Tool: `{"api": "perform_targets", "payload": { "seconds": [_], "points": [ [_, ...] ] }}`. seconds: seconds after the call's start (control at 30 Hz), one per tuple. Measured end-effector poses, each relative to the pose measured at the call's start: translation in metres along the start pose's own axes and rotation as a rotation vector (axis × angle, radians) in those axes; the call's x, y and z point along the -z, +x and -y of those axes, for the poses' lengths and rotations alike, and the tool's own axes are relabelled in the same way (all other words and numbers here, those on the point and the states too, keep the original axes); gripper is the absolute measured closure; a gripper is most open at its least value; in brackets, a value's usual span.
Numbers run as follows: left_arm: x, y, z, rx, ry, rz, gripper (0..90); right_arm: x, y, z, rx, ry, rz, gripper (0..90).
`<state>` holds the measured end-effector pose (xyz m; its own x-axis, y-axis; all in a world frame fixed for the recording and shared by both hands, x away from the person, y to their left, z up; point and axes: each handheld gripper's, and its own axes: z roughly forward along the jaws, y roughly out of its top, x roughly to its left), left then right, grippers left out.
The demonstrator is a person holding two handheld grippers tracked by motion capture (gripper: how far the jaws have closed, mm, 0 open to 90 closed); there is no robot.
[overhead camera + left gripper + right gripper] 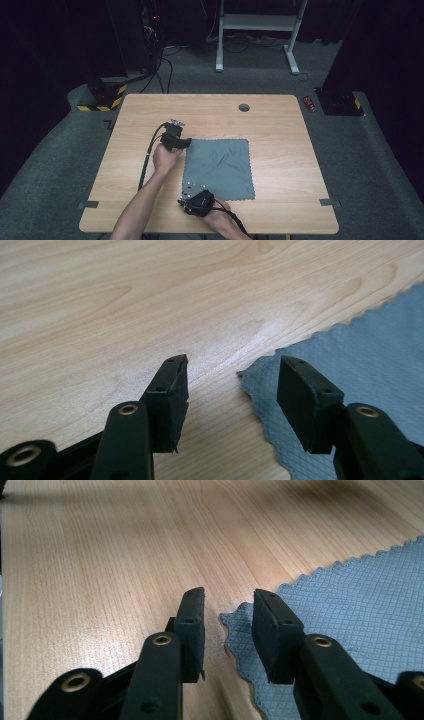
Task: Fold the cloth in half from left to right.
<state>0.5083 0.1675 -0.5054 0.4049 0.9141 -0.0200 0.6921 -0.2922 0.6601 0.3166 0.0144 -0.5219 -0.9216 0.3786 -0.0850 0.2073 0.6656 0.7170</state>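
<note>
Here the left gripper has its jaws spread wide and nothing between them; in the left gripper view one corner of the grey cloth lies in the gap, close to the right-hand jaw, flat on the wood. The right gripper is parted too, though more narrowly, and also empty; in the right gripper view another corner of the cloth sits just under and between the jaw tips.

In the high view the left gripper is a little left of centre in the frame, at the cloth's upper left corner, and the right gripper is low in the frame, at its lower left corner. The cloth lies spread near the middle of the table, toward the lower part of the picture.

As I judge it, the work is at its start: both corners on the left edge are lined up for a pinch, but neither is clamped, and no fold has been made. Closing on the corners, lifting and carrying them across is all left to do.

The cloth is a thin, roughly square, blue-grey piece with a fine diamond weave and a scalloped, zigzag edge. It lies nearly flat, with a few soft creases.
</note>
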Motion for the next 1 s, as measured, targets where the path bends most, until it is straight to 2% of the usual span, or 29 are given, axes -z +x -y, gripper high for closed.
{"api": "perform_targets", "payload": {
  "seconds": [0.13, 0.3, 0.33, 0.37, 0.47, 0.6, 0.67, 0.87, 1.0],
  "points": [
    [-0.007, 0.000, 0.001, 0.006, 0.010, -0.004, 47.1, 0.000, 0.002, 0.000, 0.002, 0.003, -0.007, 73.3],
    [-0.010, -0.005, -0.003, -0.027, 0.013, -0.011, 49.2, 0.000, 0.001, 0.000, -0.005, 0.003, -0.001, 78.8],
    [-0.010, -0.005, -0.004, -0.040, 0.013, -0.005, 51.7, 0.000, 0.001, 0.000, -0.004, 0.003, 0.003, 81.0],
    [-0.010, -0.005, -0.003, -0.038, 0.008, 0.017, 58.6, 0.000, 0.001, 0.000, 0.003, 0.007, 0.016, 84.3],
    [-0.009, -0.008, -0.004, -0.063, 0.015, 0.033, 68.2, 0.000, 0.003, -0.001, 0.013, 0.013, 0.035, 87.9],
    [-0.010, -0.013, -0.008, -0.094, 0.036, 0.059, 84.4, 0.000, 0.003, -0.001, 0.011, 0.012, 0.042, 89.3],
    [-0.010, -0.014, -0.008, -0.104, 0.035, 0.063, 88.6, 0.000, 0.002, -0.001, 0.015, 0.010, 0.041, 89.5],
    [-0.007, -0.005, -0.009, -0.049, 0.027, 0.113, 89.5, 0.010, 0.000, -0.002, -0.001, -0.017, 0.043, 90.0],
    [0.000, -0.001, -0.014, -0.037, 0.013, 0.141, 89.5, 0.016, -0.002, -0.005, -0.014, -0.034, 0.037, 90.0]
  ]
}}
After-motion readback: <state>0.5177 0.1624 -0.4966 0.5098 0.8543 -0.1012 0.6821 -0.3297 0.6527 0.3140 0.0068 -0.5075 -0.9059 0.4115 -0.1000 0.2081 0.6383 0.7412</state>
